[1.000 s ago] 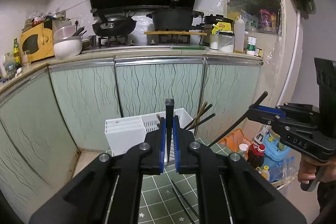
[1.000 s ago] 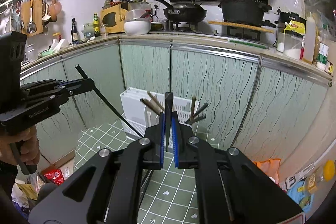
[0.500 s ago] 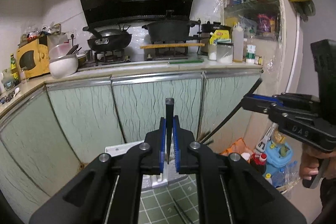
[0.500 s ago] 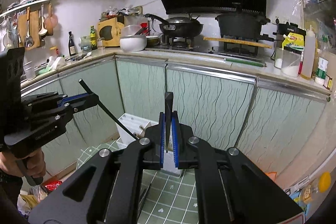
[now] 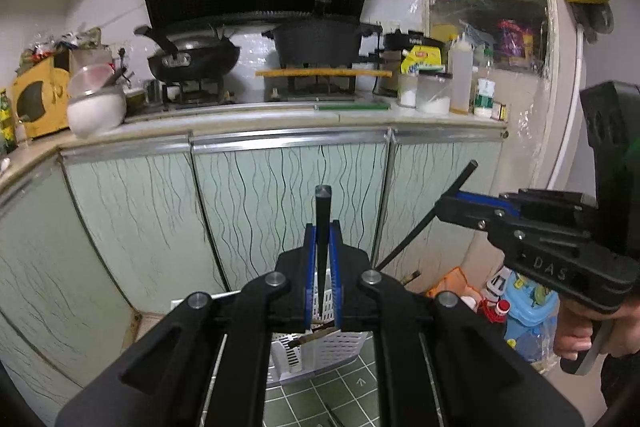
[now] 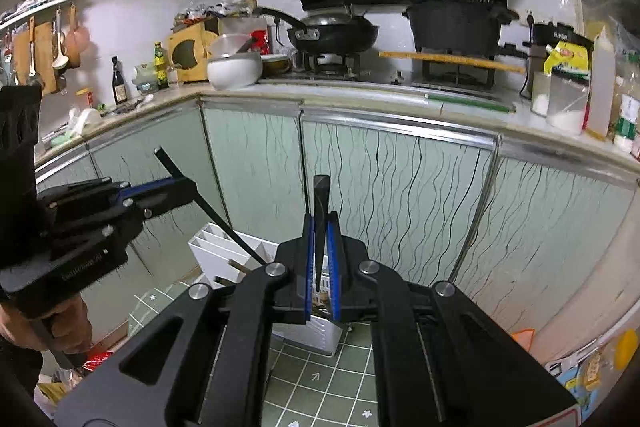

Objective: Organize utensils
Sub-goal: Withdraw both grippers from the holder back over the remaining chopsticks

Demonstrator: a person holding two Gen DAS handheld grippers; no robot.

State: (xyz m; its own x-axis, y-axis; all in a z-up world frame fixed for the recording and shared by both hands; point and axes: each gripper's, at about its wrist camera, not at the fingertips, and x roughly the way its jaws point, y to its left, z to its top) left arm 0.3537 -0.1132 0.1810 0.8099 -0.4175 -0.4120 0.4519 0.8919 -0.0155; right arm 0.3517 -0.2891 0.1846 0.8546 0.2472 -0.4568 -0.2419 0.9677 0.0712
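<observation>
My left gripper (image 5: 322,259) is shut on a black chopstick (image 5: 322,211) that stands upright between the blue pads. My right gripper (image 6: 321,259) is shut on another black chopstick (image 6: 321,203), also upright. Each gripper shows in the other's view: the right one (image 5: 452,201) at the right, the left one (image 6: 180,185) at the left. Both are held above a white slotted utensil holder (image 5: 320,351), also seen in the right wrist view (image 6: 224,251), which stands on the green tiled surface and holds several brown chopsticks (image 5: 316,335).
Pale green cabinet doors (image 5: 280,211) stand right behind the holder under a counter with a wok (image 5: 192,61), a black pot (image 5: 320,43) and jars. Bottles and bags (image 5: 524,311) lie low at the right. A loose black chopstick lies on the tiles (image 5: 332,413).
Both grippers have risen and tilted up with their chopsticks, so the holder has slid low in both views and is partly hidden behind the fingers. Both grips are unchanged.
</observation>
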